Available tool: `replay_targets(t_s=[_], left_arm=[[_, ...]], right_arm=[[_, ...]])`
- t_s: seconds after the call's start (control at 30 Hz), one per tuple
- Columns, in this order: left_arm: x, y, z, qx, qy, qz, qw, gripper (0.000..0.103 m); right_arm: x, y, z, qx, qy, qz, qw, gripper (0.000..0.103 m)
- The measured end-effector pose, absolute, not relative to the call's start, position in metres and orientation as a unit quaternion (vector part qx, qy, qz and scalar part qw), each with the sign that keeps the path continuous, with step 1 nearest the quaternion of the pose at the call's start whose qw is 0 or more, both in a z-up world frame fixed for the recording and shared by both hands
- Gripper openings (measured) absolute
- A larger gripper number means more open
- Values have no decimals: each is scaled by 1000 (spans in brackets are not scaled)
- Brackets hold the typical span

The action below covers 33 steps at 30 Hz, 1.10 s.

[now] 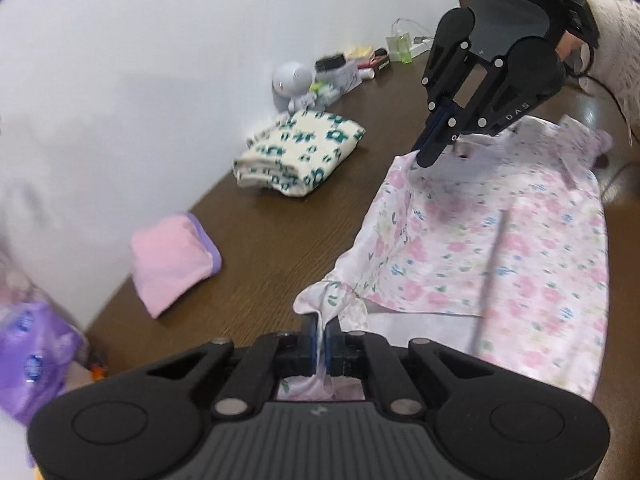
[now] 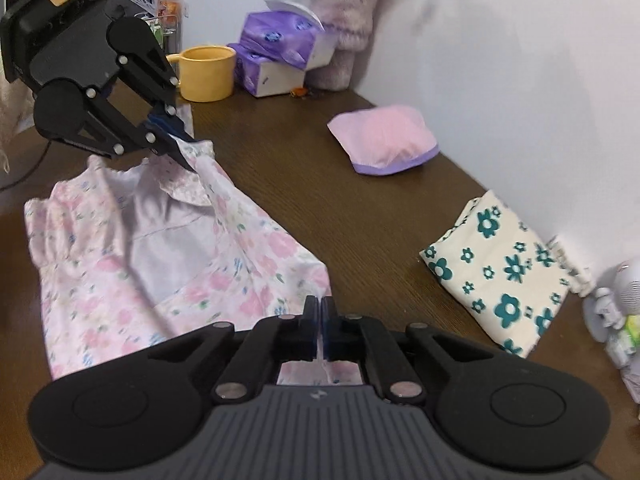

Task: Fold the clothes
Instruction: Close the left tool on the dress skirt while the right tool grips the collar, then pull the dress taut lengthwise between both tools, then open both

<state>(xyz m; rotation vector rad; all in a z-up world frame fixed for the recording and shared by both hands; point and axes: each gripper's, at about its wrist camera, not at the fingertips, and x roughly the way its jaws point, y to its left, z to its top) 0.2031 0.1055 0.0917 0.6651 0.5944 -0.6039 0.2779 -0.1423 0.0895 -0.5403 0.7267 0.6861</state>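
A pink floral garment (image 1: 500, 248) (image 2: 140, 260) lies partly lifted over the brown table (image 1: 280, 232). In the left wrist view, my left gripper (image 1: 319, 328) is shut on a bunched corner of this garment, and cloth shows between its blue pads. In the same view my right gripper (image 1: 426, 160) pinches the garment's far edge. In the right wrist view, my right gripper (image 2: 321, 320) is shut on the garment's near edge, with fabric behind the fingers. My left gripper (image 2: 188, 160) holds the opposite corner, near the collar. The cloth hangs stretched between the two grips.
A folded cream cloth with teal flowers (image 1: 300, 152) (image 2: 500, 276) and a folded pink cloth (image 1: 172, 260) (image 2: 384, 140) lie along the wall. Purple tissue packs (image 2: 276, 48), a yellow mug (image 2: 206, 72) and a white figurine (image 1: 290, 84) stand at the table's ends. A fuzzy sleeve (image 1: 612, 40) is at the right.
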Motion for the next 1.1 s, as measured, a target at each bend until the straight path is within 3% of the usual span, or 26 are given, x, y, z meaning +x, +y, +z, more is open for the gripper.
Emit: replay_targets(t_s=[0.5,0.7,0.87,1.1], left_arm=[[104,75,43,430,271,-218,833,4],[92,67,30,477,242,-173,827,5],[85,53,32,550,166,-120,809,4],[75,55,2,604,184,-136,763,8]], right_arm=[[170,-130,52,-296,325,317,840,1],[155,-125,35,-297,320,306,846,1],[151,-128,39,-280,307,296,860,1],[147,-129,29,-278,315,293,859,1]])
